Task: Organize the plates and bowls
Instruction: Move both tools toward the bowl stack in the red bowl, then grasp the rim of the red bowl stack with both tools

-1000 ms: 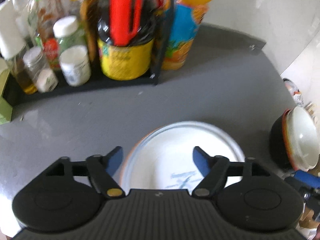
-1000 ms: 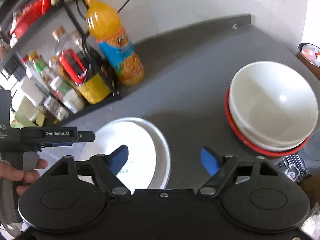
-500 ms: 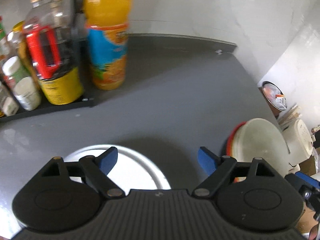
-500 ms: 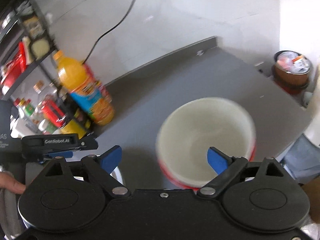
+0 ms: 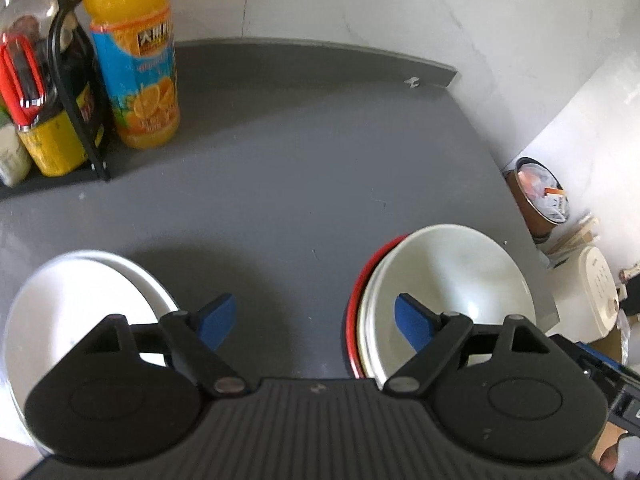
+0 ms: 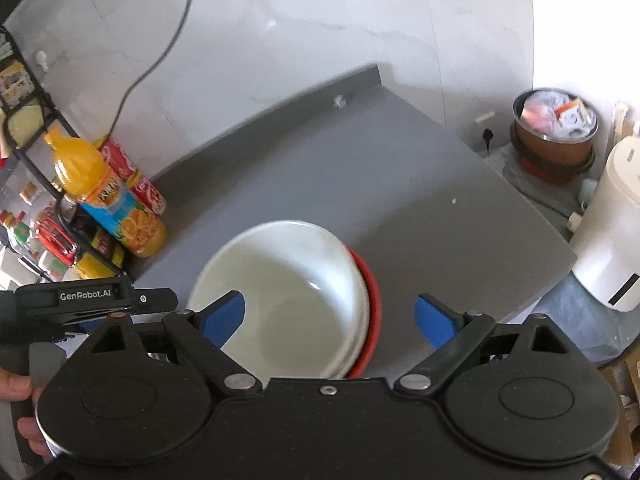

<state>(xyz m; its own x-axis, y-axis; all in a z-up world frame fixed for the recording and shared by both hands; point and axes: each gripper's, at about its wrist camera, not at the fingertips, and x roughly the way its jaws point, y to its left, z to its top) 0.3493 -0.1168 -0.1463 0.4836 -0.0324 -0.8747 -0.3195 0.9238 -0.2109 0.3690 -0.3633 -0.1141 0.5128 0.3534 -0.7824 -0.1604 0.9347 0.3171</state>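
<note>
My left gripper (image 5: 314,318) hung with jaws wide apart and empty above the grey surface (image 5: 304,168), between the plate (image 5: 76,304) and the bowls (image 5: 444,284). My right gripper (image 6: 330,316) also gaped, empty, over the white bowls (image 6: 288,292) stacked in a red one (image 6: 370,300).

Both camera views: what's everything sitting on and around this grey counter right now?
Counter: one, grey, against the wall.
Bowls: stacked, white over red, right side of counter.
Plate: one, white, left side.
Juice bottle: one, orange, beside the rack.
Rack: one, black, holding jars and bottles, far left.
Bin: one, brown, on floor past the counter.
Left gripper: open, empty.
Right gripper: open, empty.
</note>
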